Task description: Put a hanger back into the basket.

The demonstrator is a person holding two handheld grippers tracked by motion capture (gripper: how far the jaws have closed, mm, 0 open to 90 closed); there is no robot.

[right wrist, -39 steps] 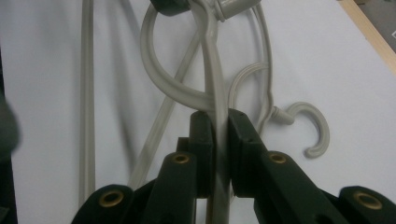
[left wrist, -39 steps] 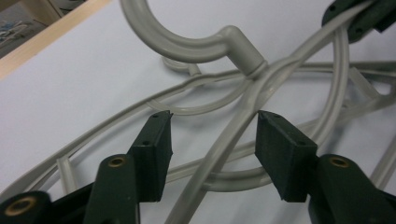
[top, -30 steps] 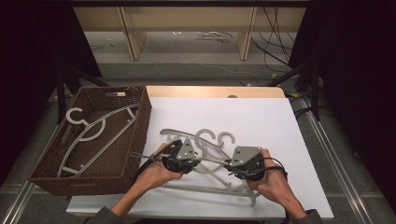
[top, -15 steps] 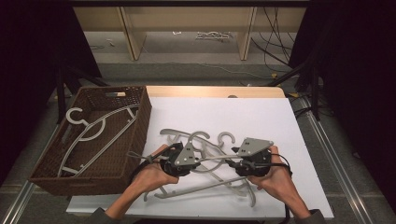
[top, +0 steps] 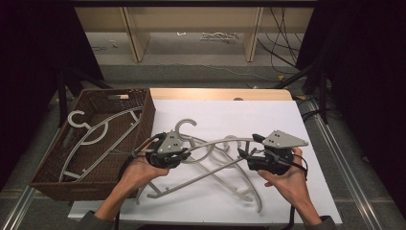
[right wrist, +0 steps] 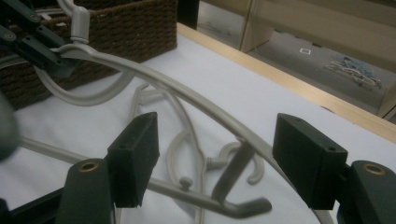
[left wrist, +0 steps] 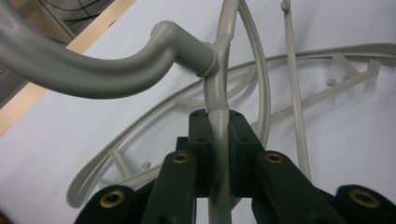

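Holding the lifted grey hanger point(top: 210, 143) near its neck, your left gripper point(left wrist: 219, 140) has both pads clamped on the bar just below the hook. Your right gripper point(right wrist: 215, 163) has just been opening; its jaws stand apart with the hanger's arm passing between them, untouched. Below lie more hangers point(top: 225, 177) tangled on the white tabletop point(top: 268, 115). Farther left, the wicker basket point(top: 143, 112) holds another hanger point(top: 95, 134).
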